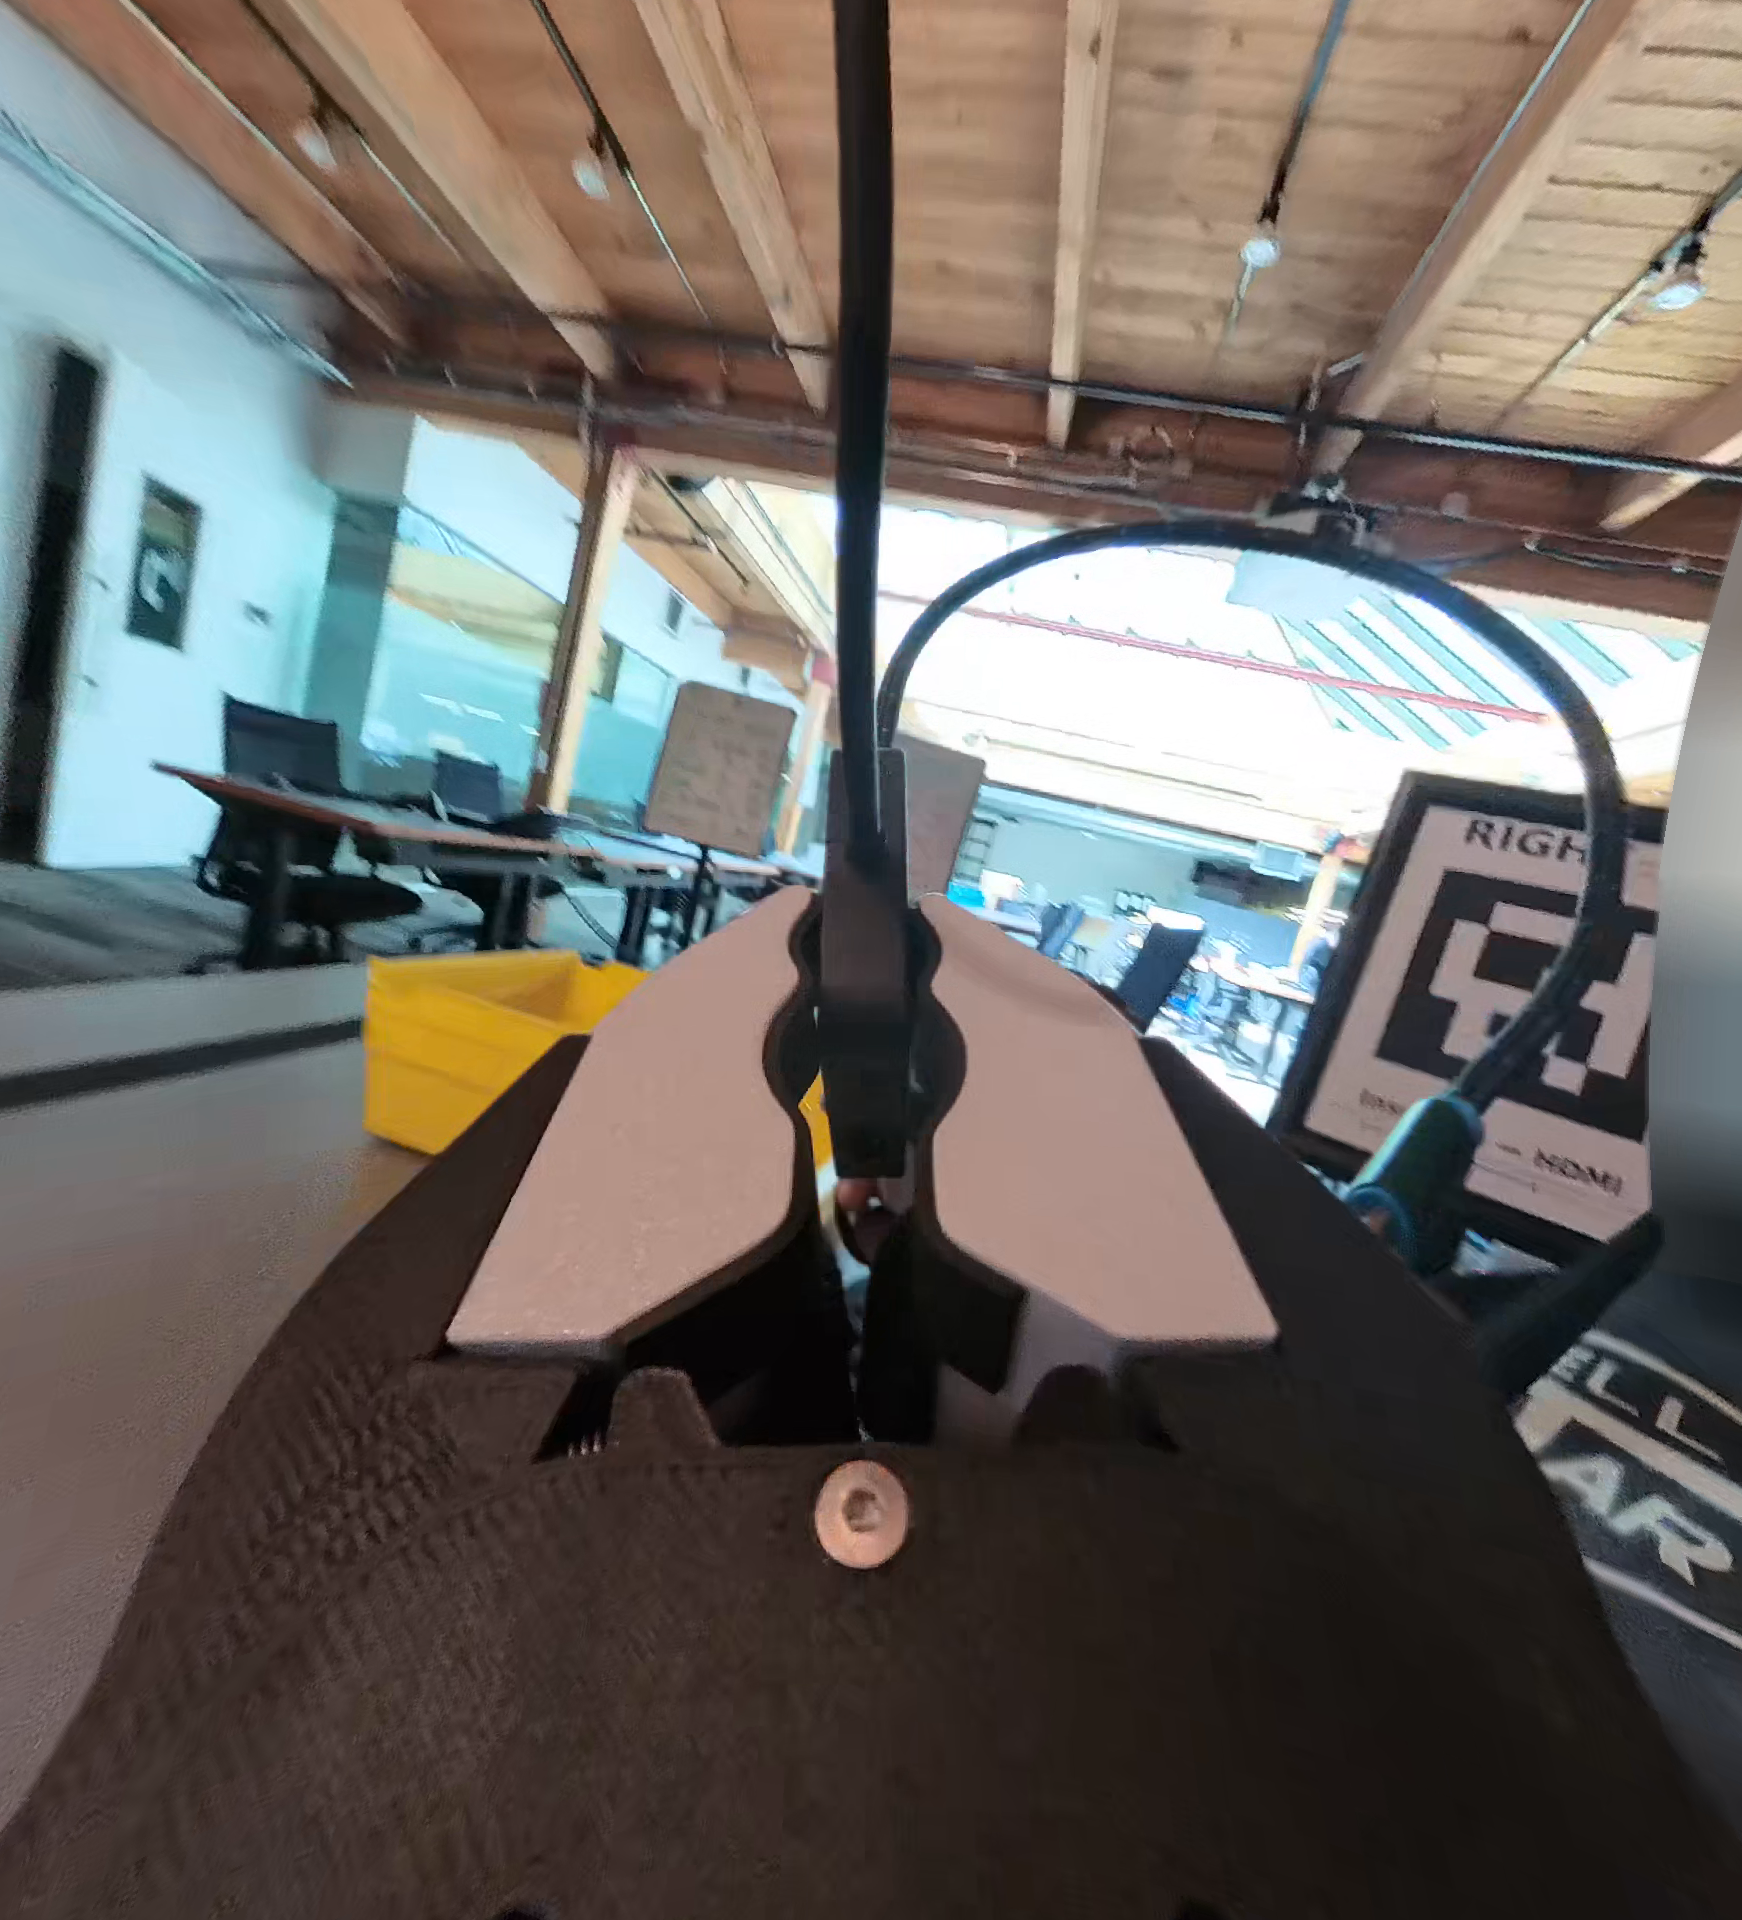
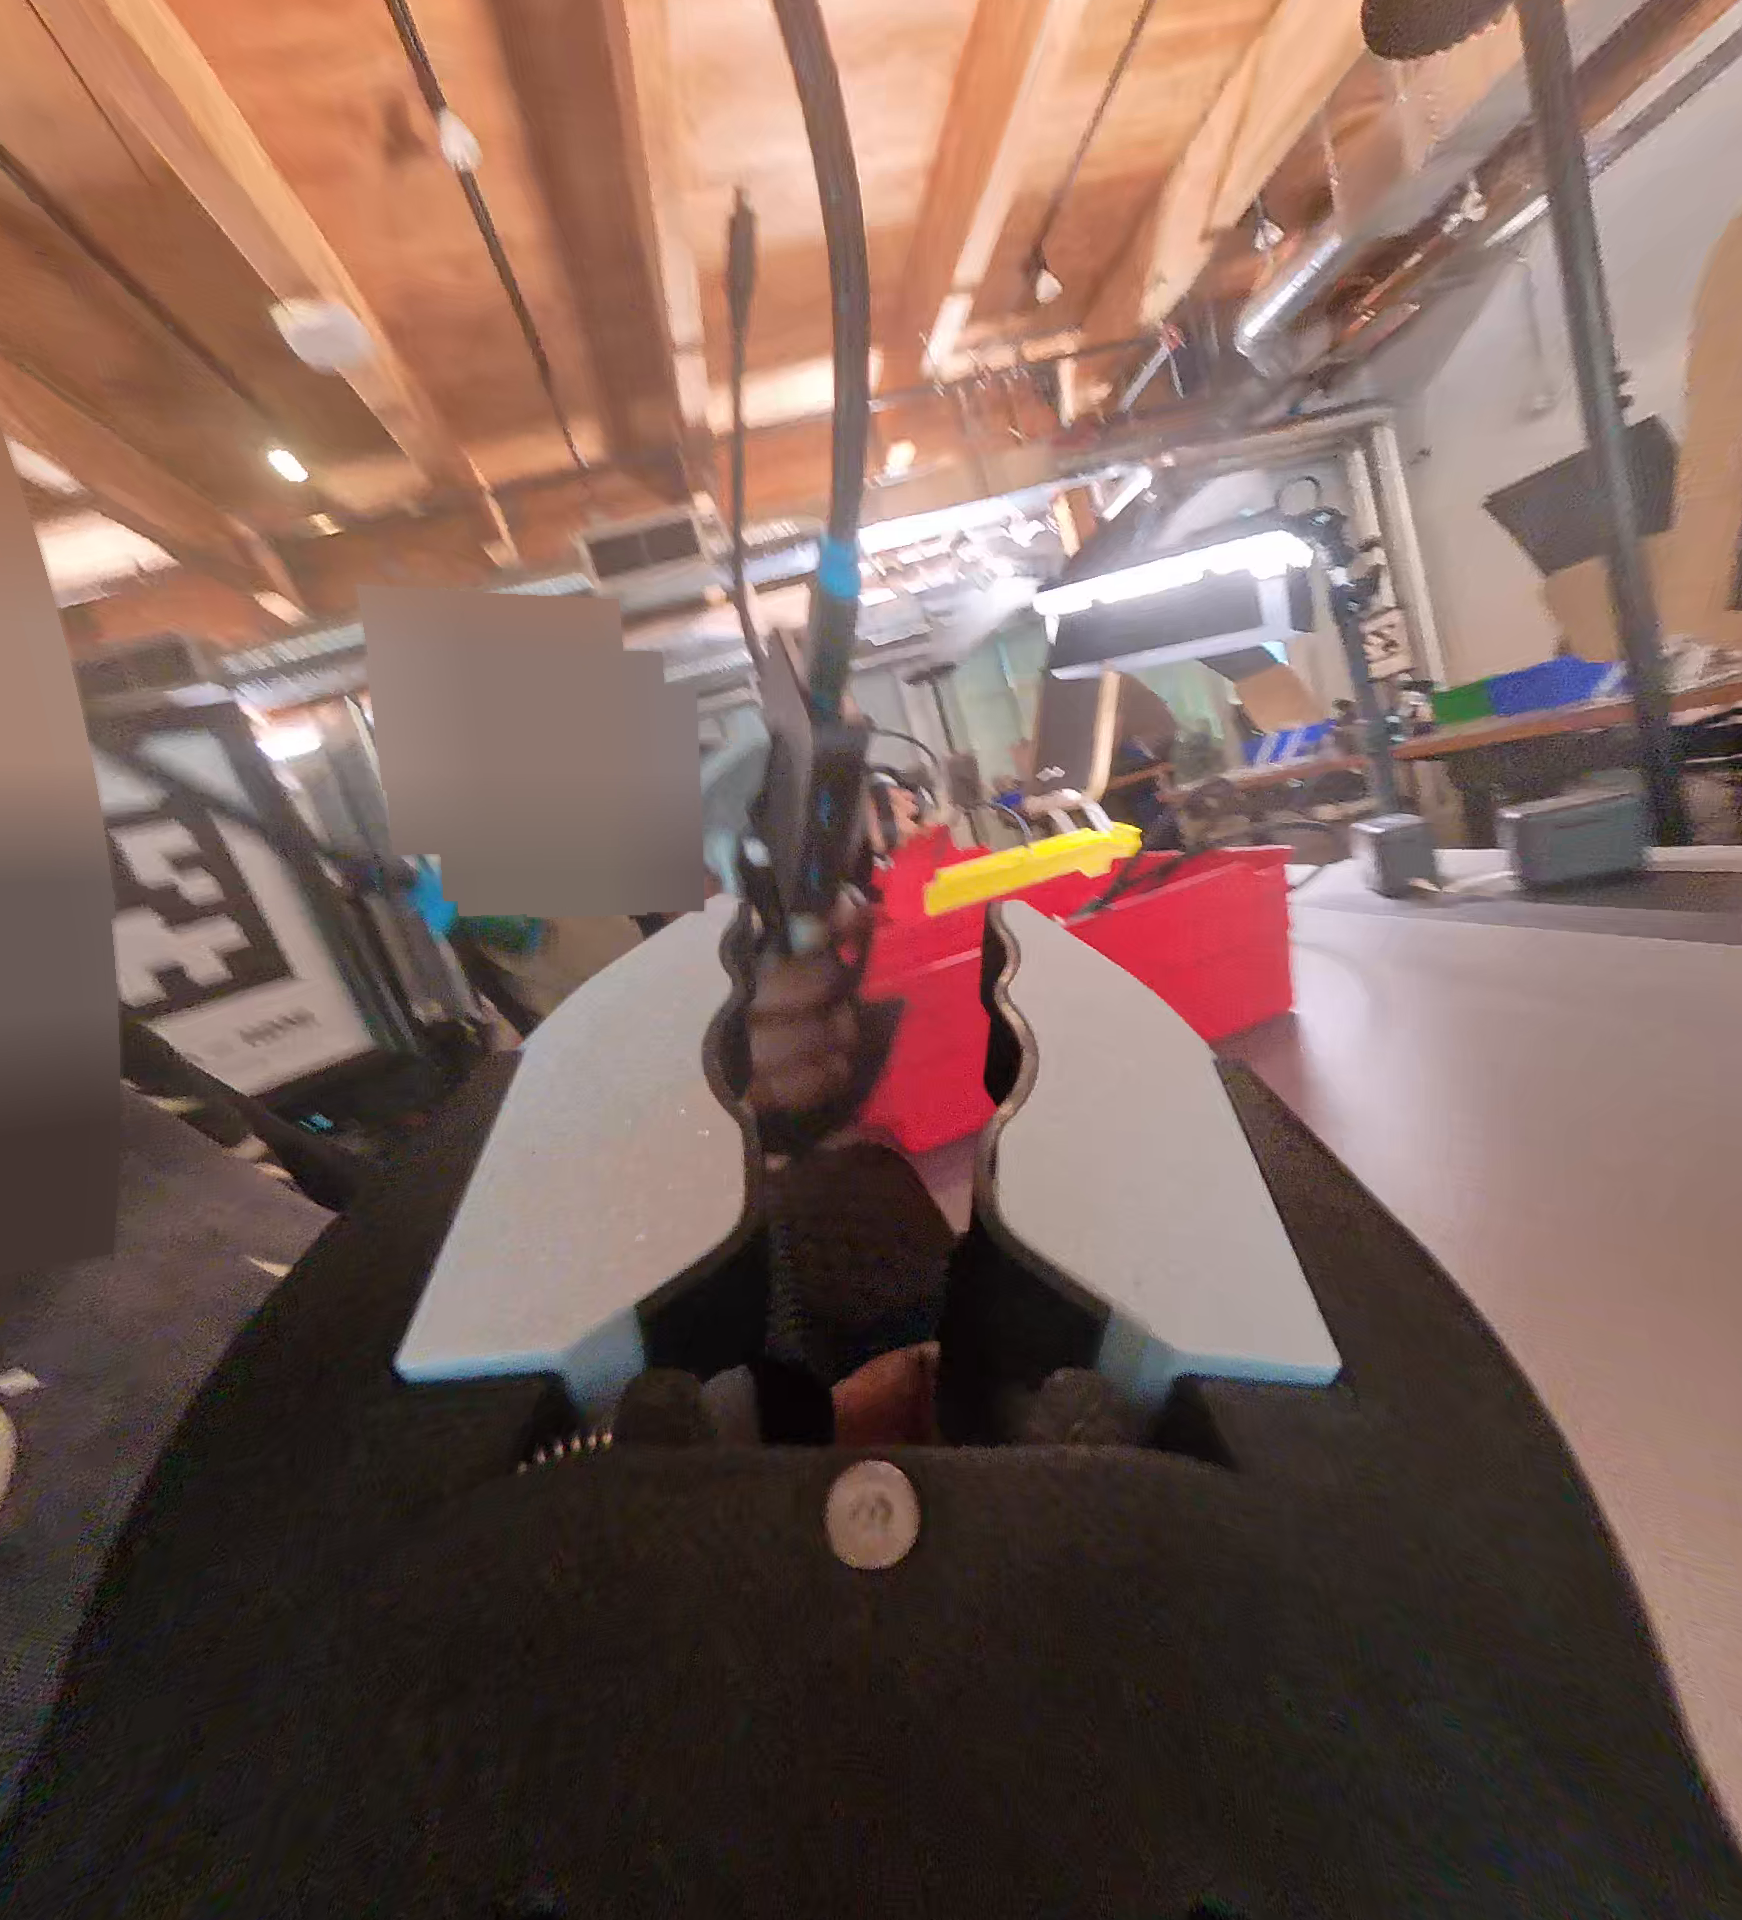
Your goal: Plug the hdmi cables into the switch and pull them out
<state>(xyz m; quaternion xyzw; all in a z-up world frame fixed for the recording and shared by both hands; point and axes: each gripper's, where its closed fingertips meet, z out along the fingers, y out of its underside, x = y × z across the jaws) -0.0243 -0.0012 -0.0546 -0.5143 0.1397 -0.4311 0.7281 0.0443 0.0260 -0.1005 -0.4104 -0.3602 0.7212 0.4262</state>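
Observation:
My left gripper (image 1: 865, 914) is shut on a black HDMI plug (image 1: 862, 997), and its black cable (image 1: 862, 416) runs straight up out of view. A second black cable (image 1: 1262, 535) loops from behind the plug down to the right. My right gripper (image 2: 867, 914) is open with a clear gap between the fingers. A dark slab that looks like the switch (image 2: 792, 727) stands edge-on just beyond its left finger (image 2: 638, 1091), blurred. A thick cable with blue tape (image 2: 836, 566) and a thin cable (image 2: 740, 416) rise from it.
A yellow bin (image 1: 462, 1039) sits on the grey table (image 1: 119, 1299) to the left. A red bin (image 2: 1158, 966) with a yellow piece (image 2: 1033, 862) sits on the table ahead of the right gripper. Black-and-white marker boards (image 1: 1469, 966) (image 2: 192, 894) and a printed black mat (image 1: 1677, 1507) lie alongside.

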